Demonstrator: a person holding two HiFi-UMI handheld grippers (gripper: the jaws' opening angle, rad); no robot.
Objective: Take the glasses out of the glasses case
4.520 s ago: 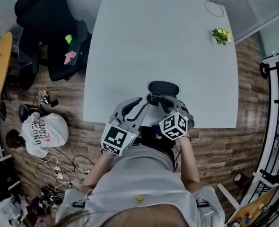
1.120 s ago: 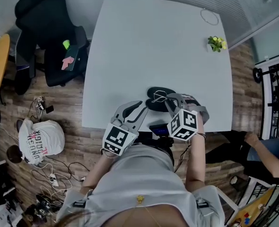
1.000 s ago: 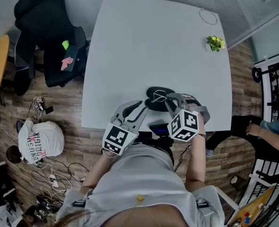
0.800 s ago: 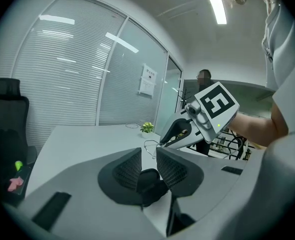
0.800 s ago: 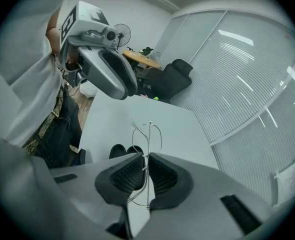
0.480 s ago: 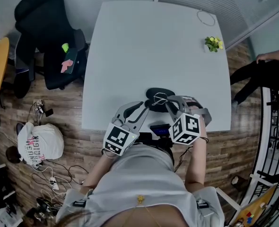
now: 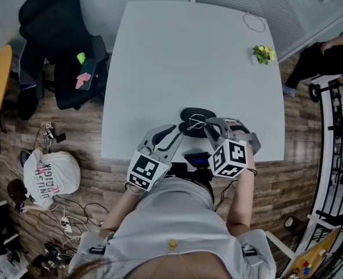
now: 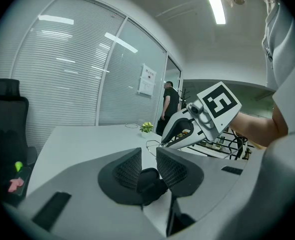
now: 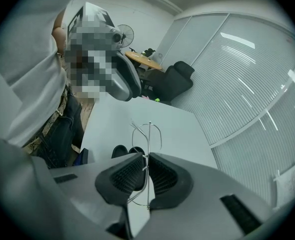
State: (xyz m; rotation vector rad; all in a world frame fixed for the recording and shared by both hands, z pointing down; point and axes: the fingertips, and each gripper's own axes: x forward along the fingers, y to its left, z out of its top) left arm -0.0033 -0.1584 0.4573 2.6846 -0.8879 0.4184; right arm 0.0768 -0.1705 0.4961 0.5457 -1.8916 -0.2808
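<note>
The black glasses case [image 7: 190, 123] lies near the front edge of the white table [image 7: 189, 57]. My left gripper [image 7: 175, 131] reaches in from the left, shut on the case's near end [image 8: 150, 181]. The thin wire-framed glasses [image 7: 197, 121] hang just over the case, and my right gripper [image 7: 207, 125] is shut on them. In the right gripper view the wire rim [image 9: 147, 130] sticks out past the jaws [image 9: 146, 170], with the case [image 9: 121, 151] below. The left gripper view shows the right gripper [image 8: 168, 140] holding the glasses [image 8: 152, 145].
A small potted plant [image 7: 260, 53] and a thin wire loop [image 7: 254, 22] sit at the table's far right. A black office chair [image 7: 58, 36] stands left of the table. A person [image 7: 328, 51] is at the right edge of the room.
Both grippers have held nearly still over the last second, with the glasses in the right one. The person at the right has moved from the near side towards the far side.
</note>
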